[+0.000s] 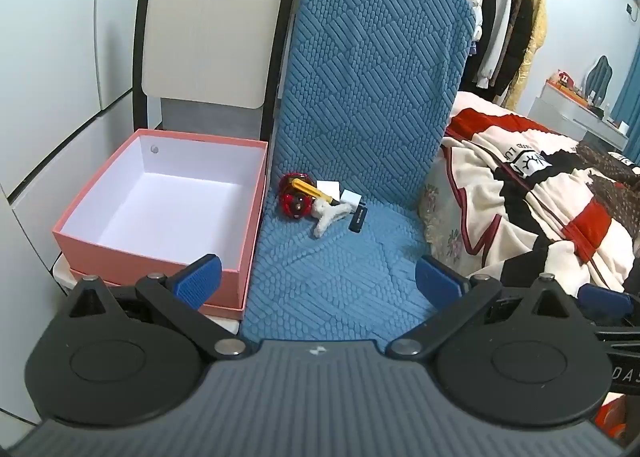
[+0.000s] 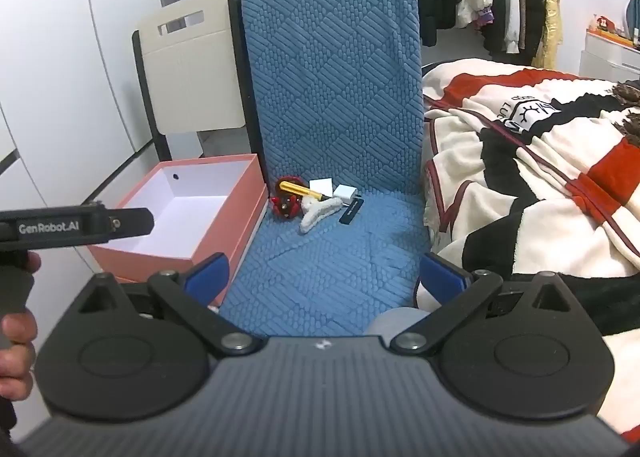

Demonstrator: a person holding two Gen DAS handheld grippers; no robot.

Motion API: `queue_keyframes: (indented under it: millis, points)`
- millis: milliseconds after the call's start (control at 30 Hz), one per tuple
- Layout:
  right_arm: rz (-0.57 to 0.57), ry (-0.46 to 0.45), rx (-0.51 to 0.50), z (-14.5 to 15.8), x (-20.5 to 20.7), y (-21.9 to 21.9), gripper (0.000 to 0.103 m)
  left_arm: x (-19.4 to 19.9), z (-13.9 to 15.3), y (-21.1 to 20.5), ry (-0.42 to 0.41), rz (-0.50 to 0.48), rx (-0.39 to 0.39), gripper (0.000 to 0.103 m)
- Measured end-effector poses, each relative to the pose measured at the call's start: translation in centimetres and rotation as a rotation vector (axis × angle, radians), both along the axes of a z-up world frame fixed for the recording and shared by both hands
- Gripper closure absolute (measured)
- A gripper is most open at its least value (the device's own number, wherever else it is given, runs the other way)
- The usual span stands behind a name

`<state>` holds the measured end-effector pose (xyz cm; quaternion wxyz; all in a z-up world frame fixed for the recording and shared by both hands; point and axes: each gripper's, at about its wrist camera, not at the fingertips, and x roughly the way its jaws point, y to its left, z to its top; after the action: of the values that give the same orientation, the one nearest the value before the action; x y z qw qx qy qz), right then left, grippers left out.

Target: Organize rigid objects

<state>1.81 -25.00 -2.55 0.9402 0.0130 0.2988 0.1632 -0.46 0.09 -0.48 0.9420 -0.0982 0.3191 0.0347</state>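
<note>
At frame centre, beyond both empty, wide-open grippers, left gripper (image 1: pixel 318 281) and right gripper (image 2: pixel 326 277), lay the slim yellow pen-like stick (image 2: pixel 302 191), long axis running upper-left to lower-right (neither clearly nearer).

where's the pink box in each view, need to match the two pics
Left wrist view: the pink box fills the left middle, open and empty, beside the blue cushion.
Right wrist view: it sits smaller at left centre.
Shared landmark: the red toy beside the box on the cushion.

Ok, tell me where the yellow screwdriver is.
In both views the yellow screwdriver lies at the back of the blue seat cushion, across the red toy, right of the pink box.
</note>
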Motion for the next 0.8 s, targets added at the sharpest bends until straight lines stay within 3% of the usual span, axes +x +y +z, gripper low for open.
queue_keyframes:
  millis: [800]
  points:
    - [-0.013,0.004,0.006,-0.27,-0.31,-0.04,0.0,-0.7,-0.14,-0.01,0.002,-0.016,-0.012,0.0]
